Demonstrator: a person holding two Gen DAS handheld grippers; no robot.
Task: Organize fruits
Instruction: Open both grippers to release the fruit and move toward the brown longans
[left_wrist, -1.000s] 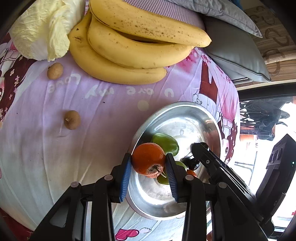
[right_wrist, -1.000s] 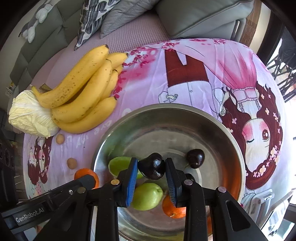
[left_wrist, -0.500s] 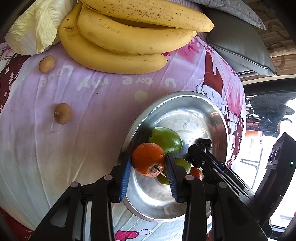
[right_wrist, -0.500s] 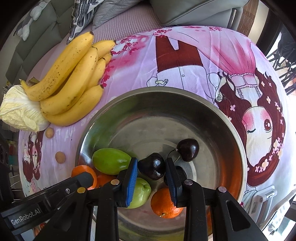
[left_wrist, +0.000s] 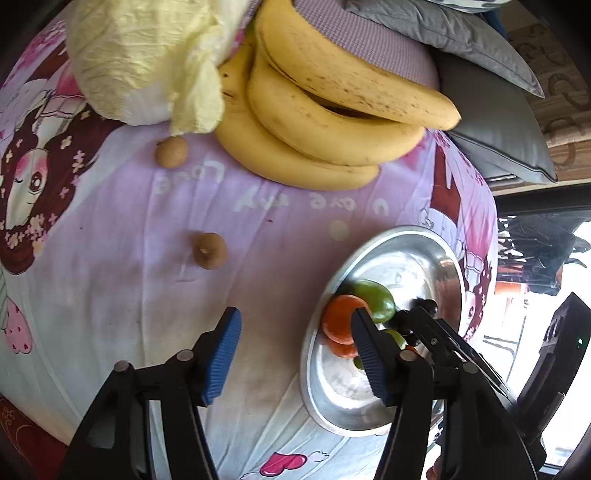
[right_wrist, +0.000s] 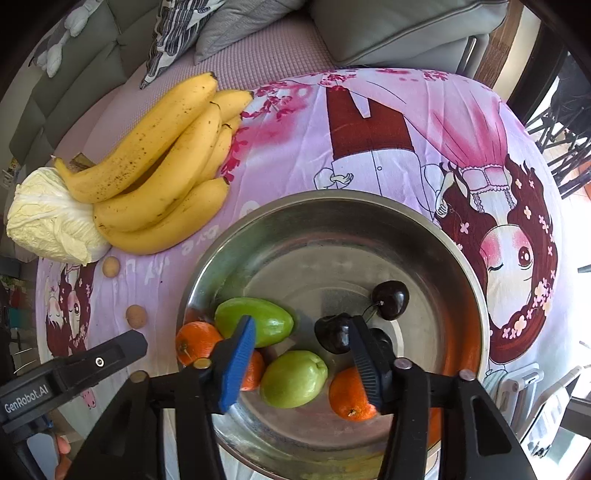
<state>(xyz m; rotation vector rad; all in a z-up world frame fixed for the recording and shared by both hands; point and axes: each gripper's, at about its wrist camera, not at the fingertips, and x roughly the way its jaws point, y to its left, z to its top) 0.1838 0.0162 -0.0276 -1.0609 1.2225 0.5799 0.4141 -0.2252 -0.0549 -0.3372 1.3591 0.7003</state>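
- Left gripper (left_wrist: 295, 352): jaws wide apart, nothing between the ribbed blue pads; it hangs over bare cloth just beside the bowl's left rim.
- Right gripper (right_wrist: 301, 360): jaws also spread and holding nothing, poised over the near part of the bowl; its right finger partly covers a dark cherry (right_wrist: 332, 332).
- Bowl (right_wrist: 332, 206): round, shallow, polished steel, sitting on the near right part of the cloth.
- In the bowl: two smooth green mangoes, one pointed (right_wrist: 258, 319) toward the left wall and one rounder (right_wrist: 293, 378) nearer; three dimpled oranges, one (right_wrist: 195, 339) against the left wall, one (right_wrist: 253, 371) half hidden behind the blue pad, one (right_wrist: 349, 397) at the near right.
- A second glossy cherry (right_wrist: 390, 299) with a thin stem lies apart from the first, farther in.
- Cloth (right_wrist: 369, 147): soft purple-pink fabric with cartoon girl prints and faint wrinkles.
- Bananas (right_wrist: 159, 170): a curved, brown-speckled yellow bunch at the far left of the cloth.
- Cabbage (right_wrist: 51, 218): pale, crinkled, touching the bunch's stem end.
- Two small tan, matte round longans lie on the cloth left of the bowl, one (right_wrist: 110, 266) near the cabbage, one (right_wrist: 136, 315) closer in, well apart from each other.
- Grey cushions (right_wrist: 388, 26) behind the cloth's far edge.
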